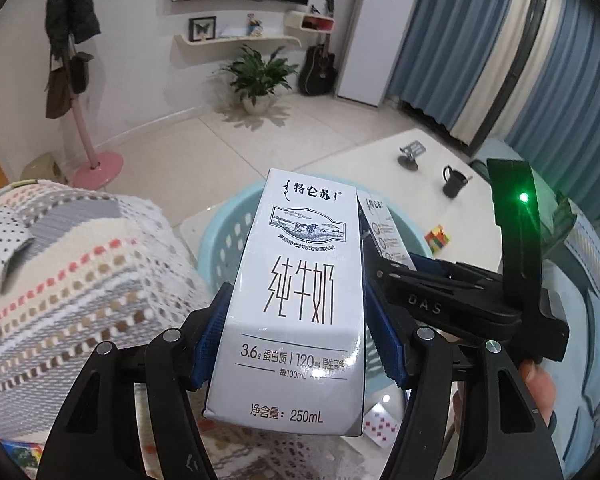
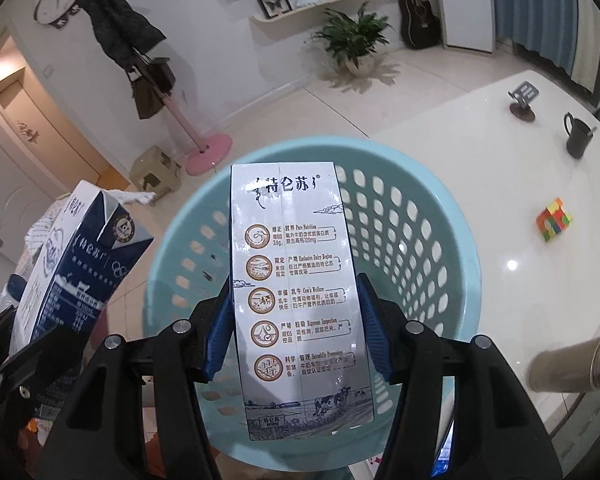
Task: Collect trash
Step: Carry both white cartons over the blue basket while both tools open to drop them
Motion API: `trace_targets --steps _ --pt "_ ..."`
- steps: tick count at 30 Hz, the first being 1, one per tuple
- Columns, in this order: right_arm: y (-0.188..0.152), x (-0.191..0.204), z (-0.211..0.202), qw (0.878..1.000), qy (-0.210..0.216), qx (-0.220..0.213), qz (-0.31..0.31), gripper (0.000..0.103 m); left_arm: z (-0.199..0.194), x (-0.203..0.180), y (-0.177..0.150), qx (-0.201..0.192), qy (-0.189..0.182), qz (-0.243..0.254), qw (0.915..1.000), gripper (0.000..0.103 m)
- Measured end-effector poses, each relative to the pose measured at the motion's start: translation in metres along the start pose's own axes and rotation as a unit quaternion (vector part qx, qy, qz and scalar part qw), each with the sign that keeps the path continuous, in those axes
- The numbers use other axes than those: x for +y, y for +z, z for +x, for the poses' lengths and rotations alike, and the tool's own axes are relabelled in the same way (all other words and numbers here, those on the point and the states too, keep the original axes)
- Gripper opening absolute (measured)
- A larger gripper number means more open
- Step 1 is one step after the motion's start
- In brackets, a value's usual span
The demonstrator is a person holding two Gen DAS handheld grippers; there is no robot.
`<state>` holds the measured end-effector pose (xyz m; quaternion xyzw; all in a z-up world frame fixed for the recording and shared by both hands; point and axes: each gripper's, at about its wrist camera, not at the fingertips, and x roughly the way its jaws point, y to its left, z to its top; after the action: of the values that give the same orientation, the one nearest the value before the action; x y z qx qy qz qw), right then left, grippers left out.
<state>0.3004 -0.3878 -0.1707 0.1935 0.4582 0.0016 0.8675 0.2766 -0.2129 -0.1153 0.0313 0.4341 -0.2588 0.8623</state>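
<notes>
Cartons block the middle of both views, so much of what lies beneath them is hidden from you. In the left wrist view your left tongs (image 1: 296, 332) are half open and closed on a white milk carton (image 1: 300, 304), blue pads pressed to both its sides; the carton's bottom end is toward the lens and covers most of the blue basket (image 1: 228, 248) behind it. To its left a knitted throw (image 1: 80, 264) fills the frame, blurred at the near edge. To its right the black body of the other gripper crosses the picture, a green light glowing on it, with only a sliver of the second carton (image 1: 384, 228) showing and part of a hand (image 1: 540, 392) cut off at the lower edge.

The right wrist view gives you what the left one cannot: the basket's full rim (image 2: 440, 200) and perforated wall, standing at the edge of the white worktop (image 2: 480, 152). Your right tongs (image 2: 296, 328) are likewise half open and clamped on their own carton (image 2: 300, 300), printed side up, held over the basket's mouth. At far left the first carton appears again (image 2: 72, 264), its dark blue side showing, beside the basket rather than over it. On the worktop to the right sit a black mug (image 2: 578, 138), a colour cube (image 2: 554, 219) and a metal flask (image 2: 572, 364), its end blurred.
</notes>
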Motion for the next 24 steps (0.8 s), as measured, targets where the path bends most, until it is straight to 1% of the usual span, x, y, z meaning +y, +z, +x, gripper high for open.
trace_targets --steps 4,7,8,10,14,16,18,24 --pt "-0.005 -0.008 0.003 1.000 -0.005 0.006 0.012 0.055 0.010 0.002 -0.003 0.018 0.004 0.001 0.9998 0.063" --pt "-0.007 -0.013 0.005 1.000 -0.009 0.010 0.019 0.055 0.011 0.001 -0.005 0.021 0.001 0.001 0.9998 0.061" --pt "-0.007 -0.014 0.005 1.000 -0.010 0.010 0.021 0.055 0.011 0.000 -0.005 0.021 0.000 0.001 0.9998 0.063" --pt "-0.007 -0.016 0.004 1.000 -0.007 0.012 0.027 0.055 0.009 -0.001 -0.005 0.019 0.003 0.001 0.9998 0.067" --pt "-0.006 -0.016 -0.001 1.000 -0.004 0.006 0.027 0.055 0.005 0.001 -0.005 0.015 0.005 0.001 0.9999 0.067" --pt "-0.005 -0.013 -0.005 1.000 -0.004 0.002 0.025 0.060 0.001 0.002 -0.007 0.015 0.003 -0.004 0.9999 0.067" --pt "-0.004 -0.012 -0.009 1.000 -0.003 -0.002 0.026 0.063 -0.003 0.004 -0.007 0.012 0.002 -0.007 0.9999 0.067" --pt "-0.005 0.004 -0.022 1.000 -0.002 -0.009 0.010 0.063 -0.022 0.009 -0.010 -0.002 0.001 -0.017 0.9999 0.067"
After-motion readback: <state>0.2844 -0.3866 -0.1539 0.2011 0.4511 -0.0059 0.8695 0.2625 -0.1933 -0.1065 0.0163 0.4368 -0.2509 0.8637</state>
